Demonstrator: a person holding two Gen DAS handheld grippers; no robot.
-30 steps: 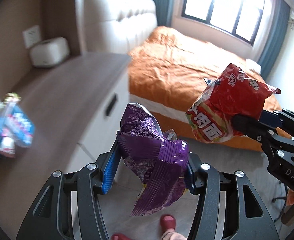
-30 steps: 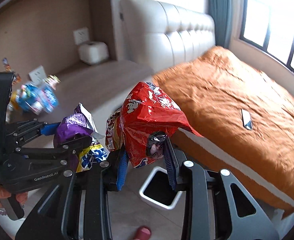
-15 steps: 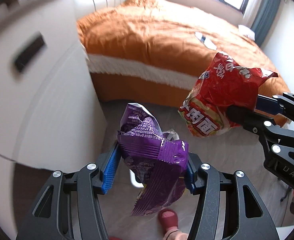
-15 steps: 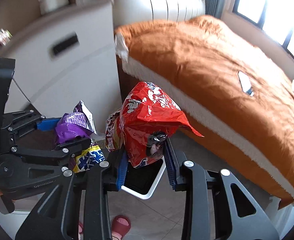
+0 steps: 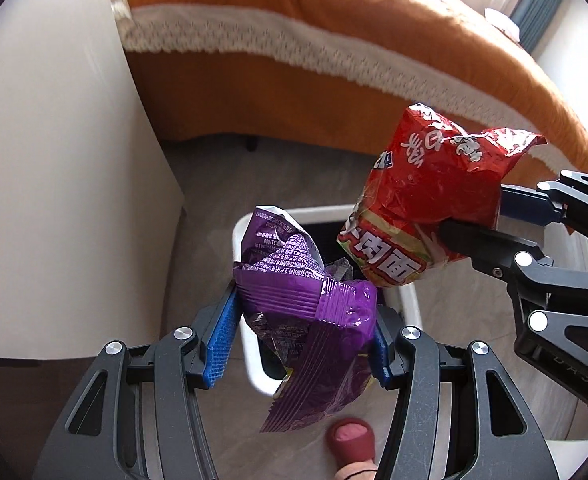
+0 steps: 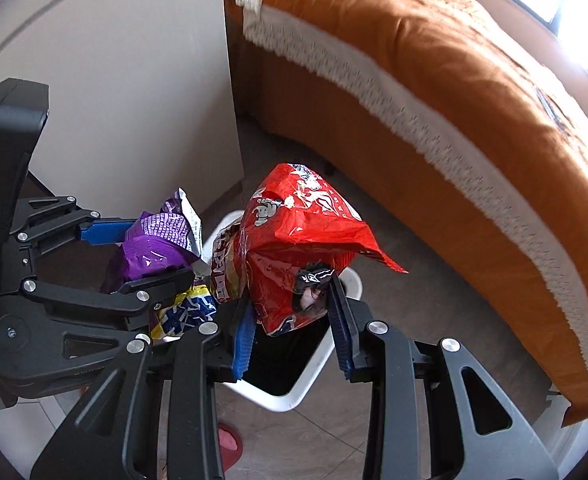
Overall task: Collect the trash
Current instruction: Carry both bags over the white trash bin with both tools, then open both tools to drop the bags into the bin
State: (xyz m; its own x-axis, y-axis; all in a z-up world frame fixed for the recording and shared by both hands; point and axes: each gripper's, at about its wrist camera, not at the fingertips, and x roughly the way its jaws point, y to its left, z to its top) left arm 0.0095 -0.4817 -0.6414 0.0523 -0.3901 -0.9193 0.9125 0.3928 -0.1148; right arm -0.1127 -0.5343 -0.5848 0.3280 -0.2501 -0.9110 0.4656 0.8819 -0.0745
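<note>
My left gripper (image 5: 300, 330) is shut on a crumpled purple snack wrapper (image 5: 306, 304), held right above a white trash bin (image 5: 249, 344) with a dark inside. My right gripper (image 6: 294, 328) is shut on a red noodle packet (image 6: 294, 240), also above the bin (image 6: 306, 388). In the left wrist view the red packet (image 5: 426, 196) hangs to the right of the purple wrapper, with the right gripper (image 5: 478, 220) behind it. In the right wrist view the purple wrapper (image 6: 153, 248) and left gripper (image 6: 133, 256) are to the left, close to the red packet.
A white cabinet side (image 5: 53, 168) stands left of the bin. A bed with an orange cover (image 6: 434, 80) runs along the right and back. The floor (image 6: 434, 308) is grey tile. A red slipper (image 5: 350, 440) is just below the bin.
Both grippers have swung down from the cabinet top and bed towards the floor, carrying their wrappers. The bin now sits right beneath them and looks much closer.
</note>
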